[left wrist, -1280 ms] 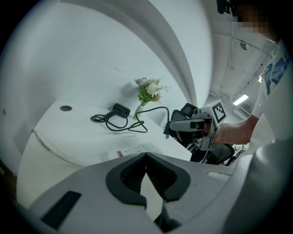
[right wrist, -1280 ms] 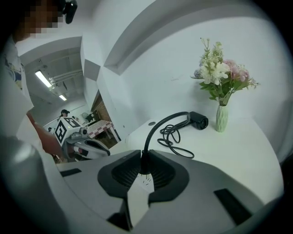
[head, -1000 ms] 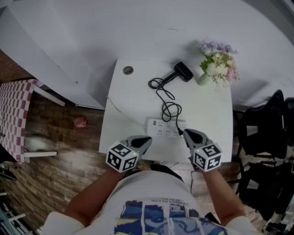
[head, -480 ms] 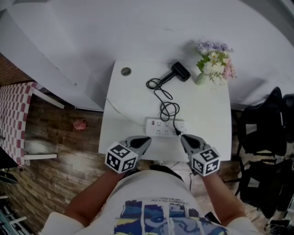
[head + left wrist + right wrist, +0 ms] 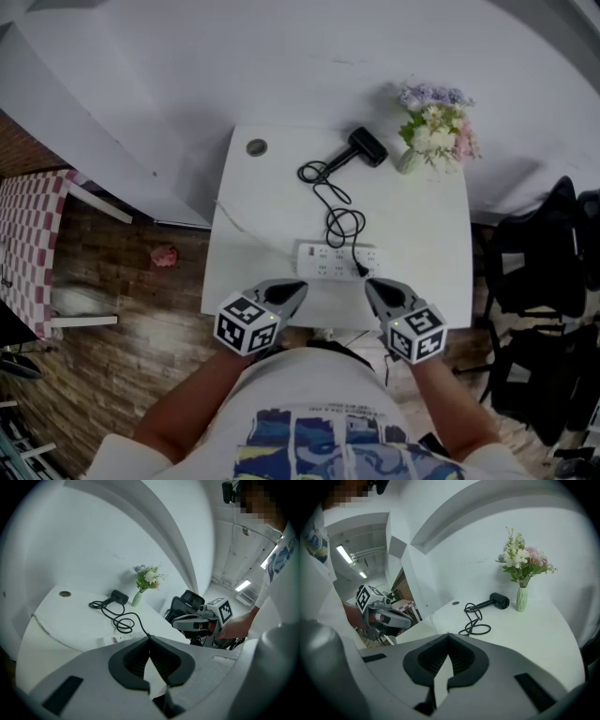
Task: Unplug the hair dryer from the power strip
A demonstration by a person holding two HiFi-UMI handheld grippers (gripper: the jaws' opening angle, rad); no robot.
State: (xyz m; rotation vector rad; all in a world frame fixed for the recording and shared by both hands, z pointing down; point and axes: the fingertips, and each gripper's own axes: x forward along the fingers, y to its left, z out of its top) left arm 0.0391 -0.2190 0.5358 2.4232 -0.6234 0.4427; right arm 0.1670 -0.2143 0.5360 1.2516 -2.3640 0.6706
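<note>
A black hair dryer (image 5: 367, 145) lies at the back of the white table (image 5: 422, 234), near a vase of flowers (image 5: 433, 127). Its black cord (image 5: 342, 220) loops forward to a plug (image 5: 361, 270) at the right end of the white power strip (image 5: 333, 260). My right gripper (image 5: 368, 283) hovers shut just in front of that plug, with nothing between its jaws. My left gripper (image 5: 300, 288) is shut and empty in front of the strip's left part. The left gripper view shows the dryer (image 5: 119, 596), the cord (image 5: 123, 620) and the strip (image 5: 123, 638). The right gripper view shows the dryer (image 5: 499, 601) and the cord (image 5: 474, 629); the strip is hidden there.
A round cable hole (image 5: 256, 147) sits at the table's back left corner. Black chairs (image 5: 534, 281) stand to the right of the table. On the brick-pattern floor to the left are a small pink object (image 5: 165, 255) and a checkered cloth (image 5: 28, 225).
My right gripper has drawn slightly back toward the table's near edge, still shut. The left gripper has stayed where it was.
</note>
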